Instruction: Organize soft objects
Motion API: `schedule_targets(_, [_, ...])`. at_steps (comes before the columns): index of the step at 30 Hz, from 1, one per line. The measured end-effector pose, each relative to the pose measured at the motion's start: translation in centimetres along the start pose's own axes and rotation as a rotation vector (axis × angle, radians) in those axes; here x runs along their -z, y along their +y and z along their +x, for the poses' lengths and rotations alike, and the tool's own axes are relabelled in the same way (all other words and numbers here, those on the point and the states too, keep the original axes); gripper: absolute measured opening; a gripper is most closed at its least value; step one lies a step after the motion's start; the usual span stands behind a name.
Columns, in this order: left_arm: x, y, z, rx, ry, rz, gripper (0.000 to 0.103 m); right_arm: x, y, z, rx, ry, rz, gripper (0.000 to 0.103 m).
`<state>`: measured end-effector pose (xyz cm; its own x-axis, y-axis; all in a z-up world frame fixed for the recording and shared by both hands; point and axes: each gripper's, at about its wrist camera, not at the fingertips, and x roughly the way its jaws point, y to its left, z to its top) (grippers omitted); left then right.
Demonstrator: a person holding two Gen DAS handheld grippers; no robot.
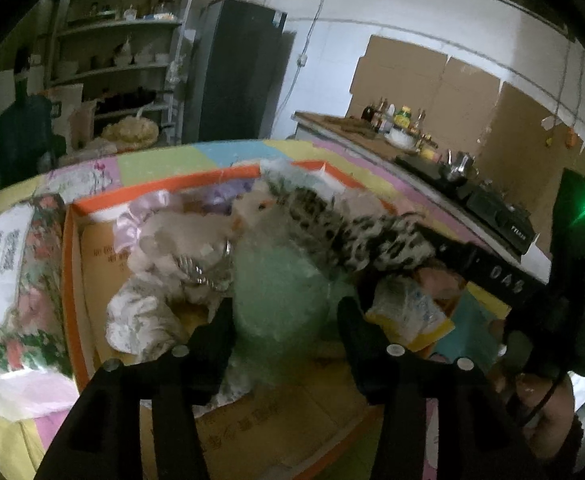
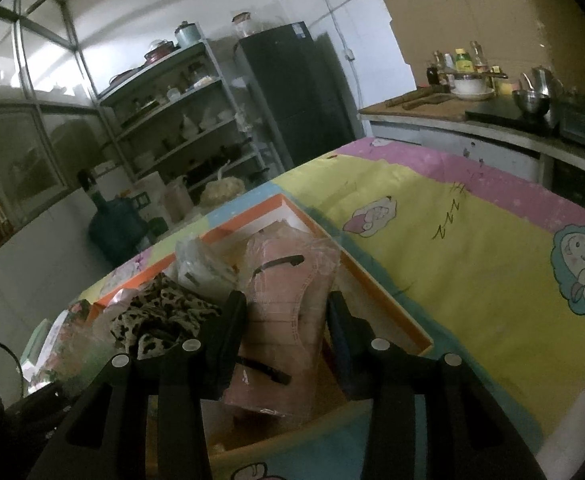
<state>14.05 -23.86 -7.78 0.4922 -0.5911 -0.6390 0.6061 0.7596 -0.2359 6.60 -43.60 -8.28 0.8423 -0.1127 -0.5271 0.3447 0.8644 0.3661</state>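
An orange-rimmed cardboard box (image 1: 152, 194) (image 2: 384, 300) sits on a colourful cartoon sheet and holds soft things. My left gripper (image 1: 284, 308) is inside it. A pale green fluffy ball (image 1: 280, 276) lies round and unsquashed between its fingers, fluff just brushing them. A leopard-print cloth (image 1: 352, 232) (image 2: 160, 312) lies behind the ball. My right gripper (image 2: 285, 300) has both fingers against a pink packet in clear wrap (image 2: 288, 320), tilted over the box's right end. A whitish cloth bundle (image 1: 144, 316) and a white packet (image 2: 200, 268) also lie in the box.
The other gripper's black body (image 1: 492, 276) and a hand (image 1: 548, 400) crowd the left view's right side. A counter (image 2: 432, 110) with bottles, bowls and a stove stands beyond the table. Further back are metal shelves (image 2: 180, 120), a dark fridge (image 2: 292, 92) and a water jug (image 2: 112, 228).
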Motion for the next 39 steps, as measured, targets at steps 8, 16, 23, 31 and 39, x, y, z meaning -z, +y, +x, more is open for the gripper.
schedule_targets(8, [0.2,-0.3,-0.6,-0.007,-0.055,0.020,0.071,0.0,-0.4,-0.5,-0.002,-0.018,0.011,0.056])
schedule_targets(16, [0.1,0.0,-2.3,-0.024,-0.109,0.000,0.071,-0.1,-0.1,-1.9,0.003,-0.045,0.000,0.057])
schedule_targets(23, [0.0,0.6,-4.6,-0.057,-0.155,-0.019,0.071,0.0,0.8,-3.5,0.012,-0.071,-0.013,0.057])
schedule_targets(31, [0.8,0.9,-7.5,-0.110,-0.195,-0.019,0.071,1.1,3.4,-6.0,0.010,-0.107,-0.063,0.058])
schedule_targets(39, [2.2,0.8,-11.1,-0.323,-0.252,-0.023,0.071,2.6,7.1,-9.9,-0.017,-0.217,-0.149,0.069])
